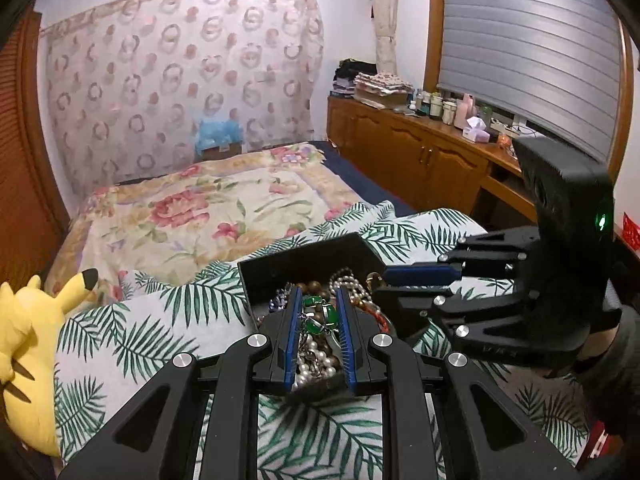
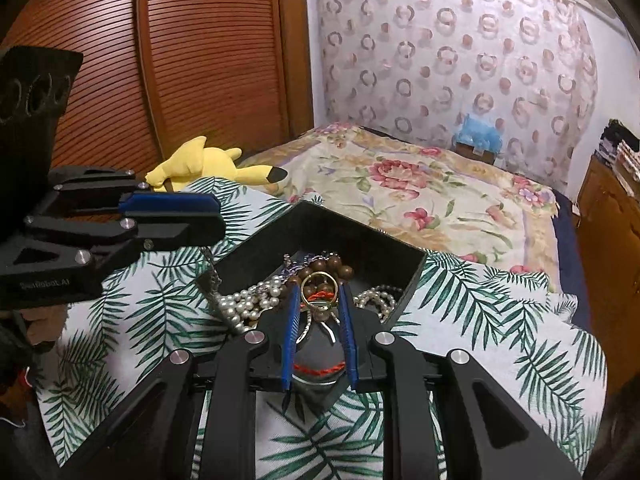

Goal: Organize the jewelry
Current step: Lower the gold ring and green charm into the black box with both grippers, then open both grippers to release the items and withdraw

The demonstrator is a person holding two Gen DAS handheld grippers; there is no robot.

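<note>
A black open box (image 1: 304, 260) (image 2: 360, 236) full of tangled jewelry sits on a palm-leaf cloth. It holds pearl strands (image 2: 248, 300), brown wooden beads (image 2: 328, 270), a red cord (image 2: 318, 368) and green jade pieces (image 1: 326, 312). My left gripper (image 1: 319, 292) is open over the box, its fingers either side of the green jade pieces. My right gripper (image 2: 319, 288) is open over the box, with a gold ring (image 2: 318, 286) between its fingertips. The right gripper also shows in the left wrist view (image 1: 416, 276), the left one in the right wrist view (image 2: 180, 216).
The palm-leaf cloth (image 1: 160, 320) lies over a bed with a floral blanket (image 1: 208, 208). A yellow plush toy (image 1: 28, 340) (image 2: 208, 164) lies at the cloth's left edge. A wooden cabinet (image 1: 420, 148) with bottles runs along the right, a slatted wooden wardrobe (image 2: 180, 60) along the left.
</note>
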